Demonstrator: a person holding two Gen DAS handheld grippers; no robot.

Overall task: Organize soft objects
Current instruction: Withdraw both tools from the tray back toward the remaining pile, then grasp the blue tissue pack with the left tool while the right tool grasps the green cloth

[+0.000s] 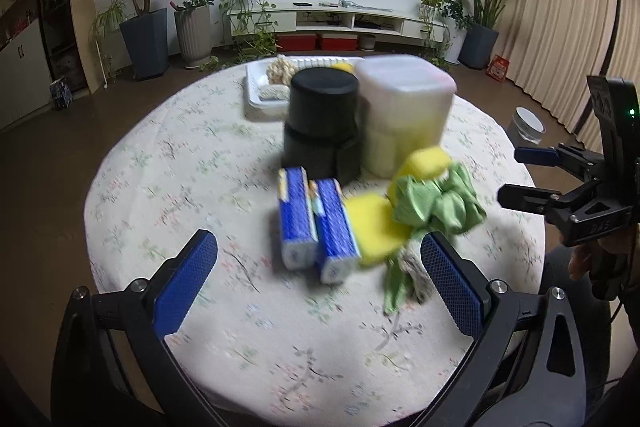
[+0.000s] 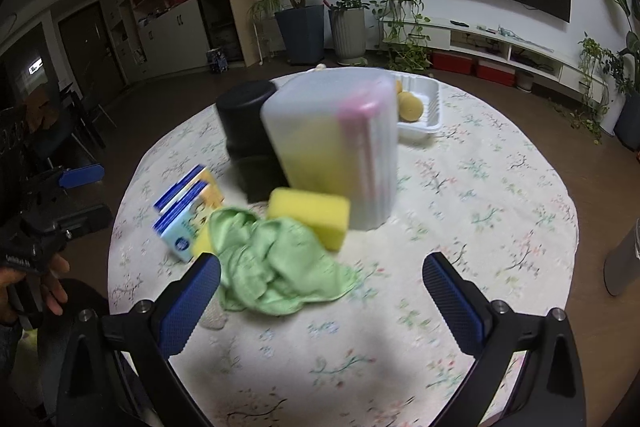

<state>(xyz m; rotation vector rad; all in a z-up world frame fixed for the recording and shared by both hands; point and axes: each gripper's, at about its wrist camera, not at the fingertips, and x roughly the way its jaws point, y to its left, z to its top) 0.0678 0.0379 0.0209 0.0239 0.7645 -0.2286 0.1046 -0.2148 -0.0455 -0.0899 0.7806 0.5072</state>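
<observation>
A: On the round surface [image 1: 168, 163], landmark = black cylinder container [image 1: 320, 119]. Log what sits around it.

B: Translucent white bin [image 1: 404, 111] touching its right side as the left wrist view has it. Behind the black container — white tray [image 1: 256, 87], holding a cream knotted ball [image 1: 282, 69] and some yellow balls [image 2: 409, 105]. Just in front of the container, two blue tissue packs [image 1: 316, 227] lying side by side.

A: Soft items?

B: Green cloth [image 2: 272, 267], crumpled, in front and to the right of the black container, lying partly over a flat yellow sponge [image 1: 370, 227] that touches the nearer tissue pack. A second yellow sponge block [image 2: 310, 215] sits against the foot of the white bin, its near edge under the cloth. Objects are motion-blurred; fine detail not readable.

A: Hand-held gripper states?

B: Left hand-held gripper [image 1: 318, 267] — fingers spread wide, empty, hovering in front of the tissue packs, well short of the black container. Right hand-held gripper [image 2: 320, 291] spread wide too, nothing between the pads; its left finger [image 2: 188, 307] overlaps the cloth's edge in its own view, contact cannot be told.
</observation>
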